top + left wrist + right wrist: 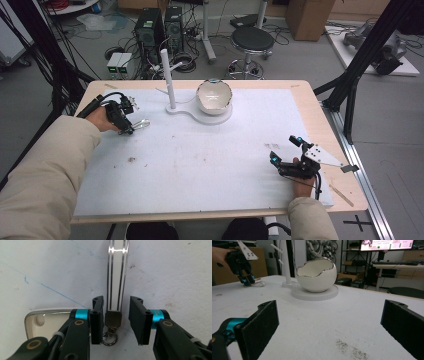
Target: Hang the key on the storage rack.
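A white bracelet with silver edges (pixel 116 277) lies on the white mat, its small metal clasp and ring (pixel 113 320) nearest me. My left gripper (pixel 116 322) is open, pointing down, with the clasp between its pads; the left pad is close to it, the right pad apart. In the high view this gripper (pixel 131 129) sits at the mat's left beside the bracelet (pixel 142 123). A white jewellery stand has a post (pixel 169 80) and an egg-shaped bowl (pixel 214 96) on one base. My right gripper (pixel 284 149) stands wide open at the right, low over the mat, holding nothing.
The white mat (pixel 200 165) covers most of the wooden table (pixel 345 192). Grey smudges mark the mat (pixel 352 350). Beyond the far edge stand a black stool (pixel 252 40) and computer towers (pixel 150 30). A black frame strut (pixel 360 55) rises at the right.
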